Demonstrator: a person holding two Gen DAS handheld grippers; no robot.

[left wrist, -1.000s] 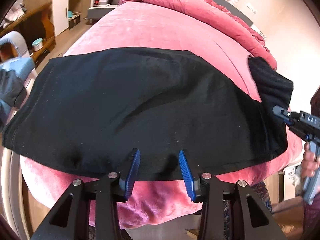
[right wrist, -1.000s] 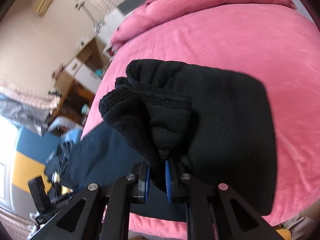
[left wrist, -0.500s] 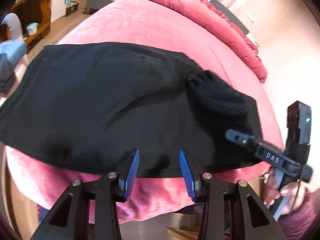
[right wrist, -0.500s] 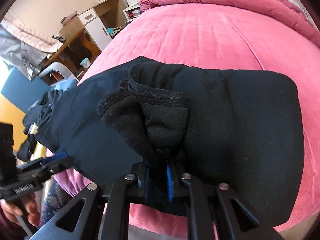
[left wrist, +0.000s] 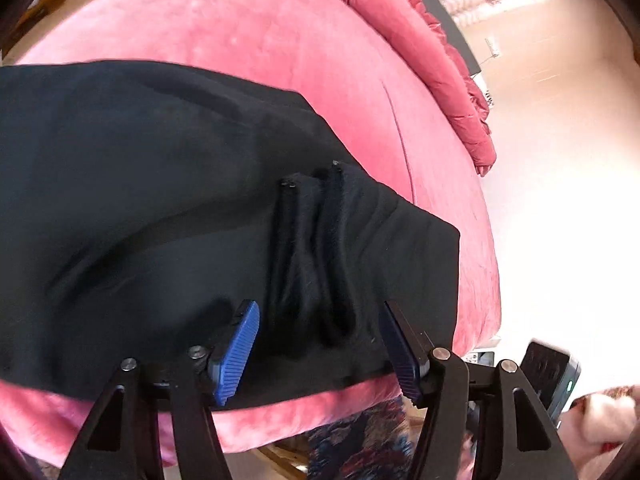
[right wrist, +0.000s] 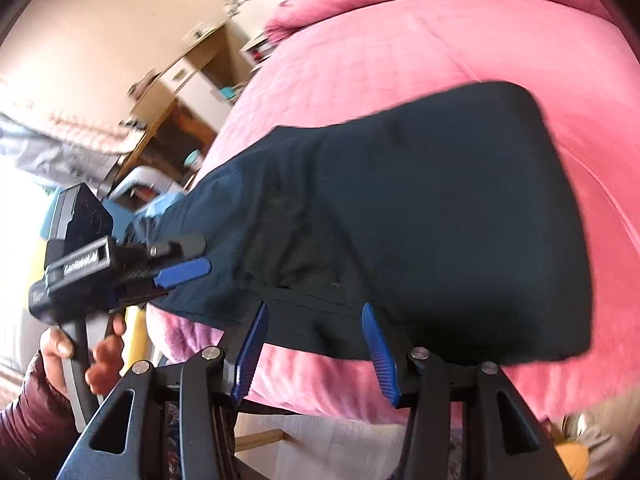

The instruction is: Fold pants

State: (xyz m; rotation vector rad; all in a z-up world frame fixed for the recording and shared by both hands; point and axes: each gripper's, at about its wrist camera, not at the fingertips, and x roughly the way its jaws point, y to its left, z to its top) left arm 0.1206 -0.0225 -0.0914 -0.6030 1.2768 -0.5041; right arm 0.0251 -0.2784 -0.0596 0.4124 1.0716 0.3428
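Black pants (left wrist: 132, 200) lie spread across a pink bed (left wrist: 280, 40), their near edge along the bed's front. A bunched, ribbed end of the pants (left wrist: 320, 248) rests folded over on top, near the right end. My left gripper (left wrist: 320, 344) is open and empty, its blue pads either side of that bunch at the near edge. My right gripper (right wrist: 316, 348) is open and empty, just off the pants' near edge (right wrist: 440, 220). The left gripper also shows in the right wrist view (right wrist: 176, 276), open over the pants' left part.
A rolled pink duvet (left wrist: 440, 60) lies along the bed's far side. Wooden furniture and a white cabinet (right wrist: 192, 84) stand beyond the bed's left. A blue chair with clothes (right wrist: 152, 196) sits by the bed. The floor (right wrist: 320, 440) is below the front edge.
My right gripper carried the bunched pants end leftward over the pants, then opened and let it go. My left gripper moved right, up to the dropped bunch.
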